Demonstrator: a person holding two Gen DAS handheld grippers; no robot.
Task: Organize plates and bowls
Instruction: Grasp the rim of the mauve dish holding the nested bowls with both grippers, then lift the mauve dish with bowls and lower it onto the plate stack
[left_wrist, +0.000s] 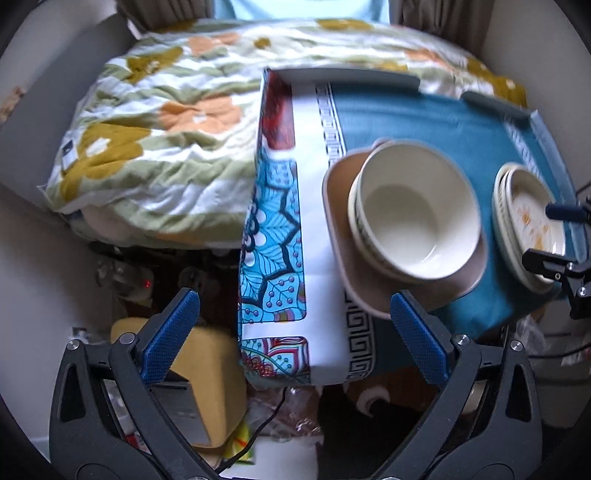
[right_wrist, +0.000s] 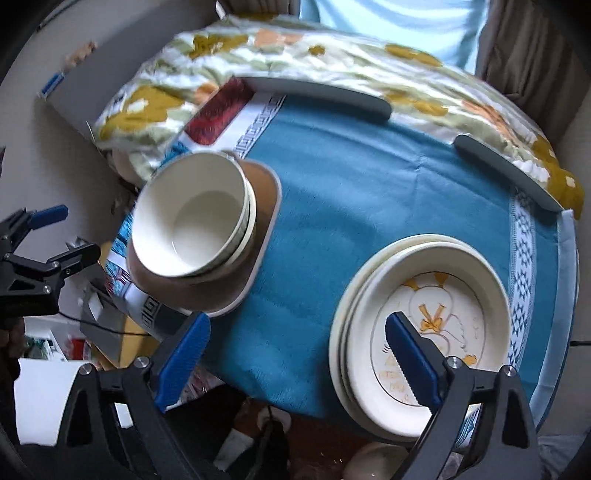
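Note:
Two or more cream bowls (left_wrist: 417, 210) (right_wrist: 192, 218) sit nested on a brown square plate (left_wrist: 336, 206) (right_wrist: 266, 206) at the left of the table. A stack of cream plates (left_wrist: 524, 206) (right_wrist: 443, 258), the top one with an orange drawing, lies to the right. My left gripper (left_wrist: 291, 299) (right_wrist: 74, 232) hangs open over the table's near left edge, its right finger beside the brown plate's near corner, nothing between its fingers. My right gripper (right_wrist: 297, 319) (left_wrist: 543, 232) is open too, with its right finger above the plate stack and its left over bare cloth.
A teal cloth (left_wrist: 424, 118) (right_wrist: 351, 184) with a patterned border covers the small table. Dark grey rails (right_wrist: 325, 92) edge its far side. A flowered quilt (left_wrist: 166, 129) (right_wrist: 295, 48) lies behind it. A yellow box (left_wrist: 210, 354) and clutter fill the floor below.

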